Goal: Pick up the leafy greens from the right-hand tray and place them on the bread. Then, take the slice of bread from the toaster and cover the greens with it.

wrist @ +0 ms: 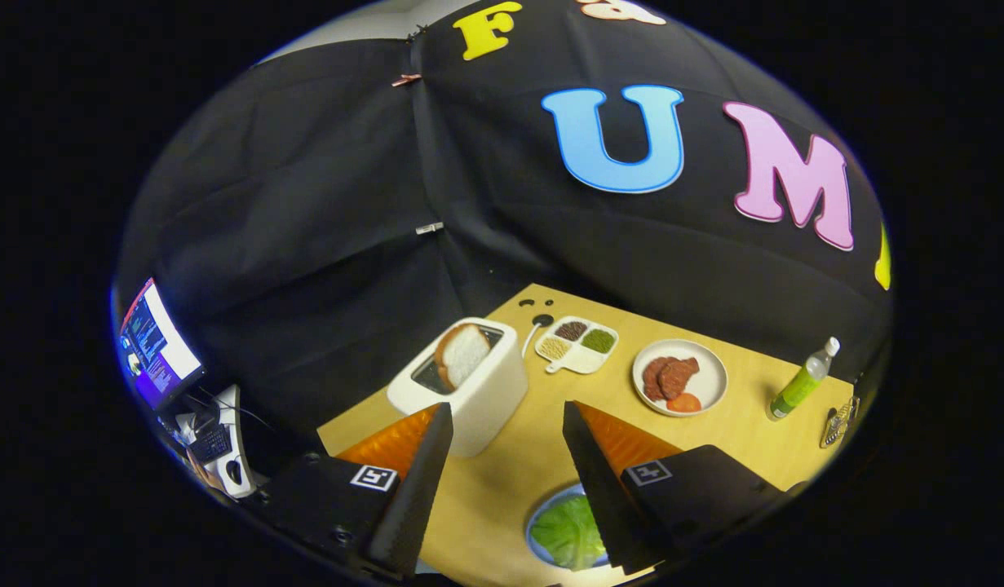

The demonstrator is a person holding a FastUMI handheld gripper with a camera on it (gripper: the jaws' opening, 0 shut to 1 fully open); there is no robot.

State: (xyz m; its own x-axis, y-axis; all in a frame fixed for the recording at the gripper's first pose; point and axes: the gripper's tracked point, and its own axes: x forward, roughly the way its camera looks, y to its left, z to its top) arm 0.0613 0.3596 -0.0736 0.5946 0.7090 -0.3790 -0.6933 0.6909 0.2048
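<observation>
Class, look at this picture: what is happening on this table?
A hand-held gripper hangs open above a wooden table, gripping nothing. Leafy greens lie on a plate low between its fingers. Beyond the fingers, a bread slice stands in the white toaster, which is flanked by a plate of meat.

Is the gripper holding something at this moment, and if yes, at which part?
Nothing is held. The gripper is open with only bare table between its fingers; the greens lie on a plate below, and the bread stands in the toaster.

Plate of meat slices (pixel 679 377), divided seed dish (pixel 577 345), green bottle (pixel 802 381), monitor (pixel 153 345)
</observation>
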